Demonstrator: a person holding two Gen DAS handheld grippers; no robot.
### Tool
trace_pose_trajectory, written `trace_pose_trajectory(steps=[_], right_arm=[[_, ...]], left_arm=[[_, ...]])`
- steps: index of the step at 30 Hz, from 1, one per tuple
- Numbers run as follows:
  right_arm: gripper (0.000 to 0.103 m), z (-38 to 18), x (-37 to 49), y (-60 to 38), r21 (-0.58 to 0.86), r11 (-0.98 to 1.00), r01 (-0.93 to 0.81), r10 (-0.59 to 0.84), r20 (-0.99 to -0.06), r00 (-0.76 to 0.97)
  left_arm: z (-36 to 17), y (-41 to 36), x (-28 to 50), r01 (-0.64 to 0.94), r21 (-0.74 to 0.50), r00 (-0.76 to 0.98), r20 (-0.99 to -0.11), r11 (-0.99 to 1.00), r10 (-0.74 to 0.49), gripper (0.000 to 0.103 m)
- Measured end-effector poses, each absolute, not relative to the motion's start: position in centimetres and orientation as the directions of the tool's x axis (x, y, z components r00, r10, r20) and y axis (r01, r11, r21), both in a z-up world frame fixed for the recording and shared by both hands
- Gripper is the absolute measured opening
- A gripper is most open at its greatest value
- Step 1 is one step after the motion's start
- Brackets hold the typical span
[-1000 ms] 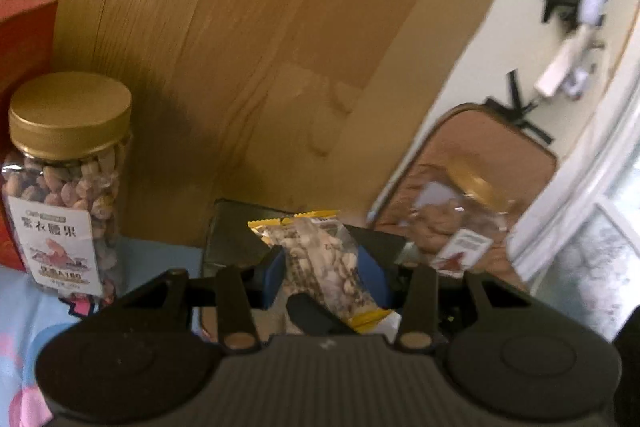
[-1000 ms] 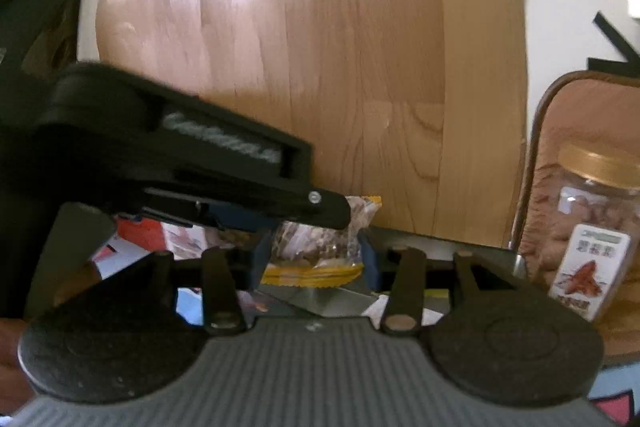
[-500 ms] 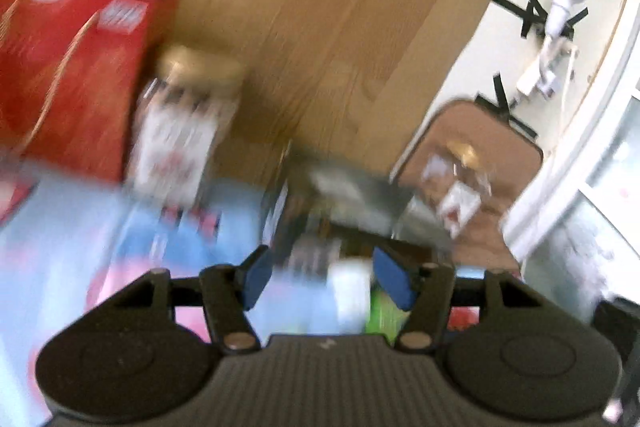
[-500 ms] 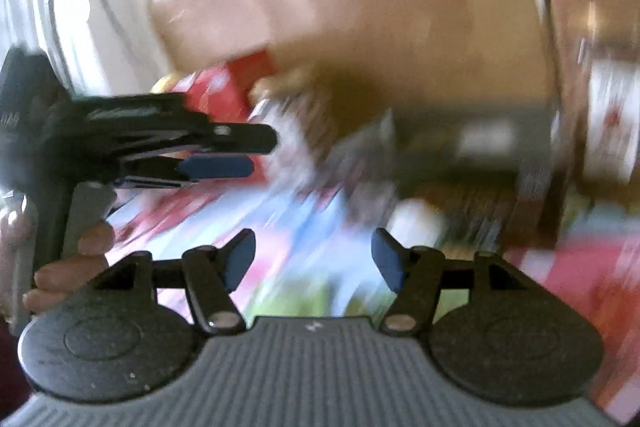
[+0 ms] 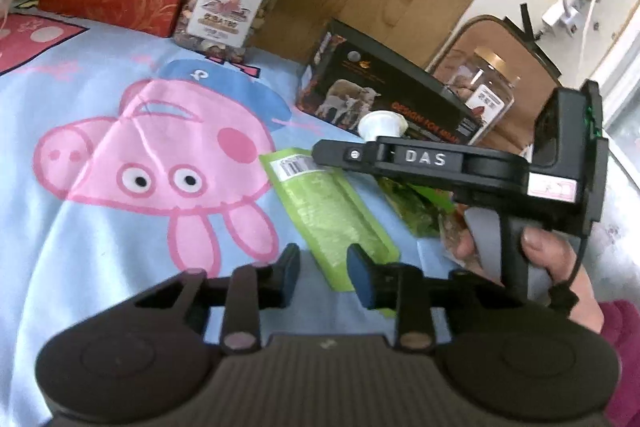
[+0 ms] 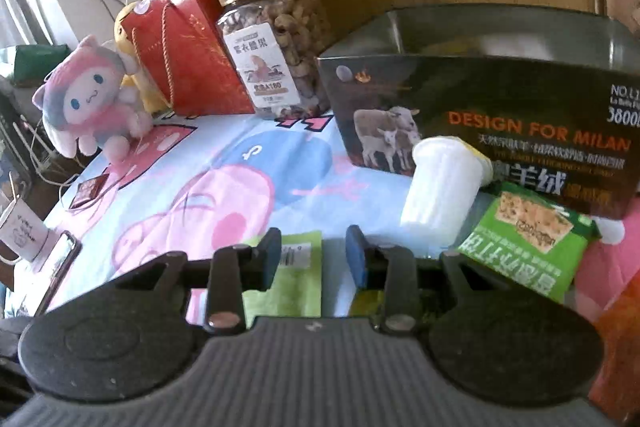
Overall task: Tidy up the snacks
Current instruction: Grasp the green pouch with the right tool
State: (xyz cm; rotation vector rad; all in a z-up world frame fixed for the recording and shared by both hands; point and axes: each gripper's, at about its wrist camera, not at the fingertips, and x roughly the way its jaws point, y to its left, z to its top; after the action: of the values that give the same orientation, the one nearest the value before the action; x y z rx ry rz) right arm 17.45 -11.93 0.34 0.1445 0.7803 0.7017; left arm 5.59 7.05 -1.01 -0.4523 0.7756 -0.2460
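A: Near end first. What were the grippers doing?

B: Left gripper [image 5: 323,274] was low over the cloth [image 5: 100,235], jaws closing w/ nothing gripped, the tip of the long green packet [image 5: 326,211] lying just under and past them. Right gripper [image 6: 311,254] was closing too, empty; same packet's barcode end showed btwn its pads, no contact I could see.

A: So which step?

B: Looked like btwn picks, going for the next loose snack. Loose stuff lay right in front: the long green packet flat on the cloth, a white cup [image 6: 442,187] tipped on its side, a green cracker bag [image 6: 528,247] to the right of it.

A: And further back?

B: The open dark box [image 6: 500,67] w/ the sheep picture stood just behind the cup. Prob the bin for snacks, though its contents were too blurred to tell. Behind that, a nut jar [image 6: 268,43] and a red gift bag [image 6: 188,43] against the wood panel.

A: Next move?

B: My guess: re-open one gripper, settle it astride the flat packet's edge, pinch thin and low, then lift over the box wall. The cup could roll if bumped.
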Motion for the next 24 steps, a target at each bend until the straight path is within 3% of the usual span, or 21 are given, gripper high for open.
trace_pose_trajectory(steps=[6,9,13,19,24], right_arm=[[0.035,0.1,15.9,-13.7,0.513,0.681,-0.522,0.725,-0.577,0.377],[0.027,-0.6,14.9,-15.3,0.612,0.643,-0.461,0.765,-0.541,0.349],[0.005,-1.9,14.1,-18.1,0.752,0.568,-0.335,0.816,-0.463,0.345],[0.005,-2.0,11.6,-19.5,0.851,0.446,-0.278,0.878,-0.357,0.319],[0.010,-2.7,10.2,-19.7,0.884,0.401,-0.240,0.896,-0.323,0.306]], left_arm=[[-1.4,8.3,5.3,0.038,-0.523,0.690,-0.603,0.852,-0.401,0.018],[-1.6,8.3,5.1,0.047,-0.525,0.695,-0.594,0.850,-0.405,0.018],[-1.9,8.8,4.9,0.057,-0.559,0.686,-0.581,0.828,-0.439,0.018],[-2.4,10.0,4.4,0.050,-0.624,0.678,-0.552,0.780,-0.486,0.019],[-2.5,10.1,4.4,0.049,-0.637,0.681,-0.543,0.770,-0.492,0.019]])
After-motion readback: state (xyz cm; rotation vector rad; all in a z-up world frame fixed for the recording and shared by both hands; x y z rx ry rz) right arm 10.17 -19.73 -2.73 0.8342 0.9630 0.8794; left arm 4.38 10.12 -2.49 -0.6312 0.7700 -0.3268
